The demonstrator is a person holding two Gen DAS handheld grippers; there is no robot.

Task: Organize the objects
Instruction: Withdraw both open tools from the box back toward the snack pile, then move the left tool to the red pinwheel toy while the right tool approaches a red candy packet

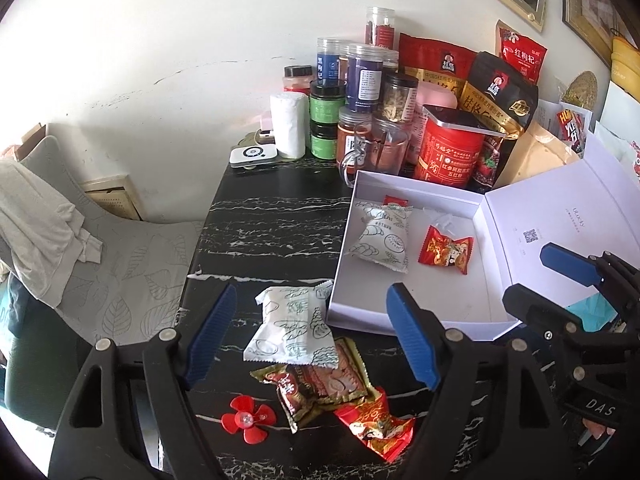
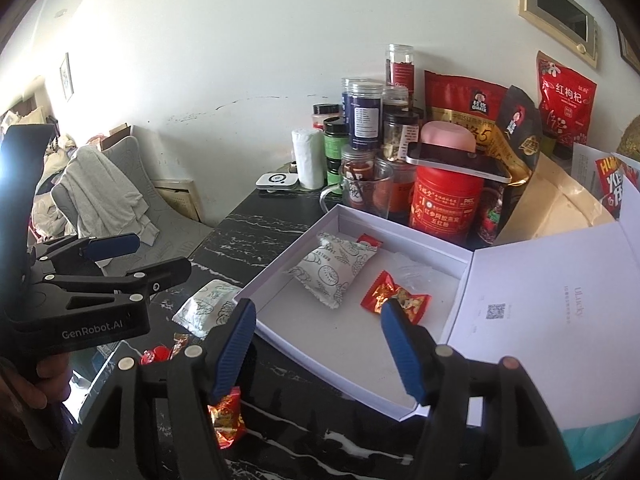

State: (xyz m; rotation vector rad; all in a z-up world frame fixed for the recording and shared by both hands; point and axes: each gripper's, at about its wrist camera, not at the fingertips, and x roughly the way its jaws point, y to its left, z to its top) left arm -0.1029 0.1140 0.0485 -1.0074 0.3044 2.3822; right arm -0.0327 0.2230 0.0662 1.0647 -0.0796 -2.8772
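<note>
Both grippers (image 1: 312, 336) (image 2: 318, 352) spread empty over the black marble table (image 1: 276, 216) beside a white wall (image 1: 180, 40).

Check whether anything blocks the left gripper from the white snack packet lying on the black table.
Nothing visible does. The left gripper is open with the white snack packet showing between its fingers, top uncovered. The packet's lower end overlaps a brown wrapper, and the white box sits close beside it.

Your desk (image 1: 276, 216): black, white-veined | on it you have: open white box (image 1: 416, 304), white snack packet (image 1: 292, 328), brown wrappers (image 1: 320, 388), red candy (image 1: 376, 424), red fan (image 1: 248, 420), jars (image 1: 360, 92) at rear
</note>
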